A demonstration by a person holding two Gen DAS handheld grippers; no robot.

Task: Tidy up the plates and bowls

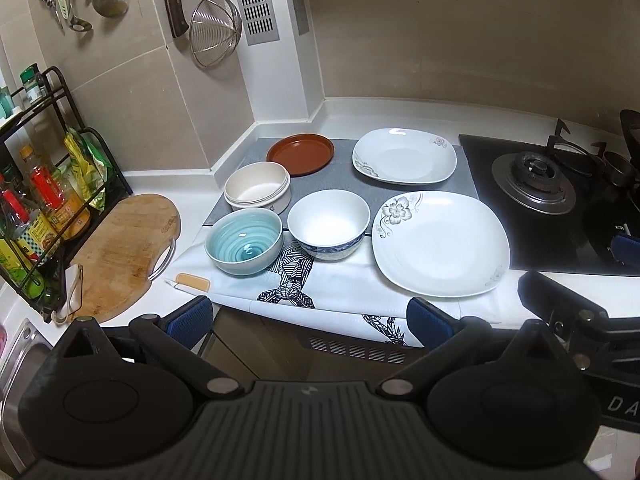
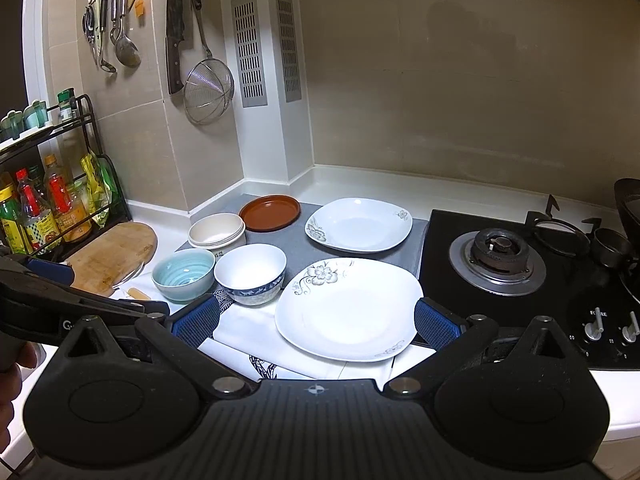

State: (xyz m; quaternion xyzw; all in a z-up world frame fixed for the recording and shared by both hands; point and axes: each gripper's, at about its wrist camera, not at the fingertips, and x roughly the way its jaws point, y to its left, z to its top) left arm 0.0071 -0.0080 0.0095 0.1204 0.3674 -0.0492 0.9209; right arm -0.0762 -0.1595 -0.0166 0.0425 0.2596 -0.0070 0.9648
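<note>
On the counter lie a large white flowered plate (image 1: 440,242) (image 2: 350,308) at the front right and a smaller white flowered plate (image 1: 404,155) (image 2: 358,224) behind it. A brown round plate (image 1: 300,154) (image 2: 270,212) sits at the back. A cream bowl (image 1: 257,187) (image 2: 216,232), a teal bowl (image 1: 244,245) (image 2: 183,274) and a white bowl with a blue rim pattern (image 1: 328,224) (image 2: 250,274) stand left of the plates. My left gripper (image 1: 310,320) is open and empty, back from the counter edge. My right gripper (image 2: 316,320) is open, its fingers flanking the large plate's near edge.
A gas stove (image 1: 552,188) (image 2: 520,264) fills the right side. A wooden cutting board (image 1: 120,252) (image 2: 112,256) and a rack of bottles (image 1: 44,208) (image 2: 44,208) stand at the left. Utensils and a strainer (image 1: 214,28) hang on the wall. A patterned cloth (image 1: 304,280) lies under the front dishes.
</note>
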